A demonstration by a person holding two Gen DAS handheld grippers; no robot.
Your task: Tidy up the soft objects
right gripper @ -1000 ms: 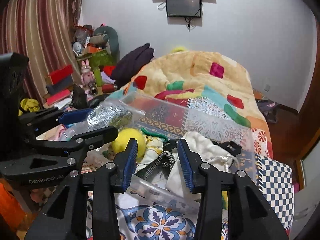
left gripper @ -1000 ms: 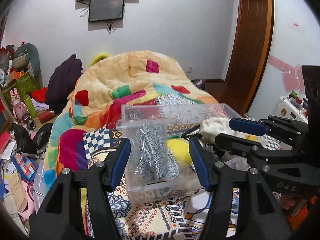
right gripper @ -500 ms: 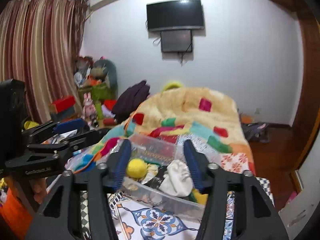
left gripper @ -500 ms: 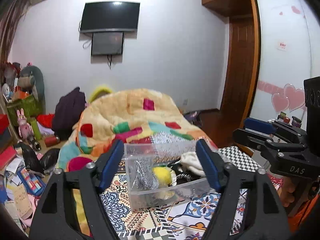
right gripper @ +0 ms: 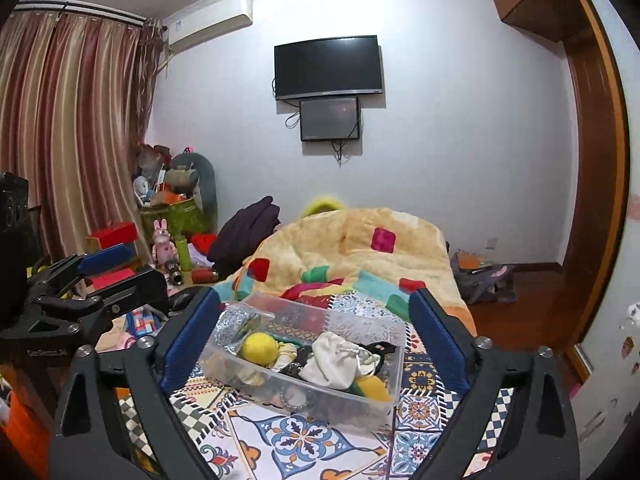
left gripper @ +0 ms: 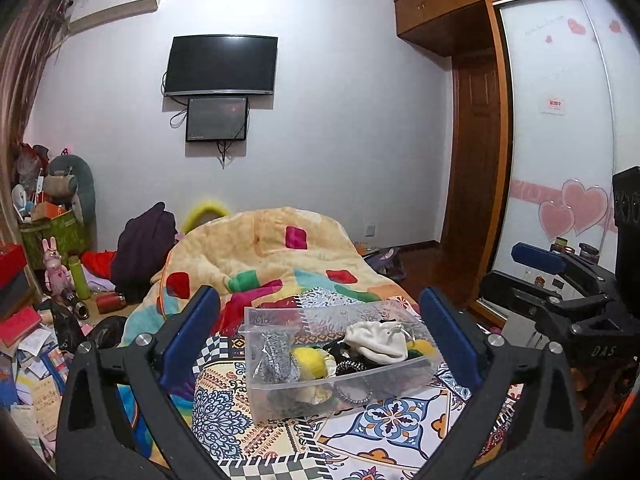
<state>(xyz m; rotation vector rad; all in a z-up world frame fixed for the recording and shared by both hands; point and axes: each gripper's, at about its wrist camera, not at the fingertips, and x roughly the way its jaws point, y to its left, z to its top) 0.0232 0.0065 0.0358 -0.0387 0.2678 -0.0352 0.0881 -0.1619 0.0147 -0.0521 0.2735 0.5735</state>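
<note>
Left gripper [left gripper: 316, 336] and right gripper [right gripper: 314, 338]: fingers spread wide, nothing held, both well back from the work. Between them, clear plastic bin [right gripper: 372, 398] on patterned cloth [right gripper: 304, 440], holding silver mesh scrubber [left gripper: 274, 358], yellow pompom [right gripper: 259, 347], white drawstring pouch [right gripper: 334, 362], hair ties. Beyond, patchwork blanket [left gripper: 260, 256], wall TV [left gripper: 221, 65]. Looks like sorting finished or paused; next move, if any: find loose items outside bin.

Both wrist cameras looked forward between wide-spread jaws, down the bed toward the wall television [left gripper: 221, 65]. They shared the clear bin [left gripper: 340, 356], seen near, the left view from its left, the right from its right.
</note>
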